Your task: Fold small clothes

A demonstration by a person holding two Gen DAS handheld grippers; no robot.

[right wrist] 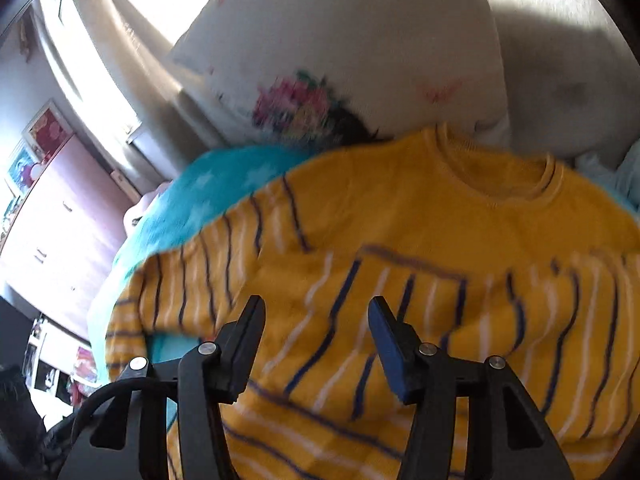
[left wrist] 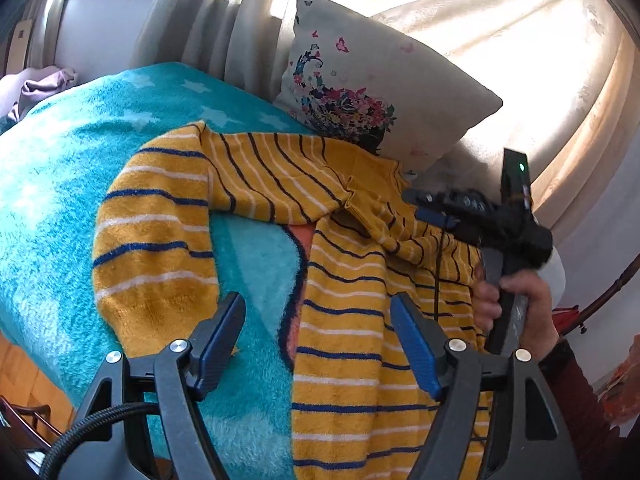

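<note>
The left tongs (left wrist: 318, 340) stand released, their blue pads spread with nothing pinched, over the near edge of the yellow striped sweater (left wrist: 352, 320) and the teal blanket (left wrist: 48, 208) it lies on. The right tongs (right wrist: 316, 332) are likewise parted and grasp nothing, hovering above the sweater's striped front, with its collar farther off; in the left view a hand (left wrist: 516, 304) holds their grip at the sweater's right side. One sleeve (left wrist: 156, 240) curls out across the blanket, and a flowered pillow (left wrist: 360, 80) leans against the sunlit curtain (left wrist: 520, 40) behind.
</note>
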